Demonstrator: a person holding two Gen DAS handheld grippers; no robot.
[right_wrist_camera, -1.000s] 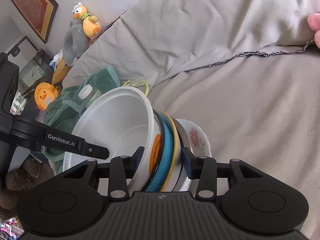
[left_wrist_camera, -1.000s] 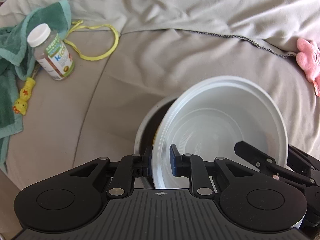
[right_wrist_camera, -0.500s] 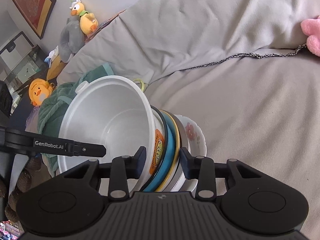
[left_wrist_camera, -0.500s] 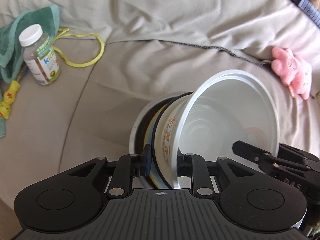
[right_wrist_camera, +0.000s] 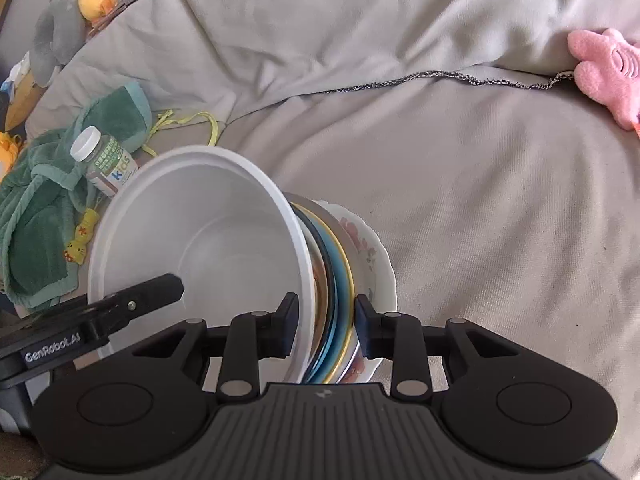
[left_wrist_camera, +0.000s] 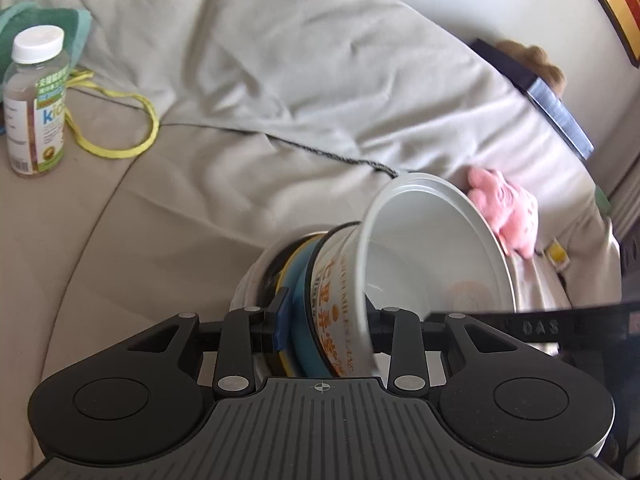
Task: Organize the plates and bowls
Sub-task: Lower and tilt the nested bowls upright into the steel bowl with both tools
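Observation:
A nested stack stands on edge on the grey sofa cover: a white bowl (left_wrist_camera: 432, 256) with orange print in front, a blue plate (left_wrist_camera: 298, 312) and a yellow-rimmed one behind it, and a flowered plate (right_wrist_camera: 368, 248) at the back. My left gripper (left_wrist_camera: 328, 320) straddles the bowl's rim and the plates, its jaws opening. My right gripper (right_wrist_camera: 326, 328) is closing, its pads pressing the white bowl (right_wrist_camera: 208, 232) and the blue and yellow plates together. The flowered plate lies outside the right gripper's far finger. One finger of the left gripper reaches into the bowl in the right wrist view.
A white-capped bottle (left_wrist_camera: 36, 104) stands at the left beside a green towel (right_wrist_camera: 36, 208) and a yellow cord (left_wrist_camera: 120, 120). A pink plush toy (right_wrist_camera: 600, 68) lies at the right. A dark flat box (left_wrist_camera: 540, 88) rests on the sofa back.
The left jaws have widened from the bowl's rim alone to span the bowl and plates, and that view swung right. The right jaws have narrowed onto the stack. The stack has tipped further onto its edge.

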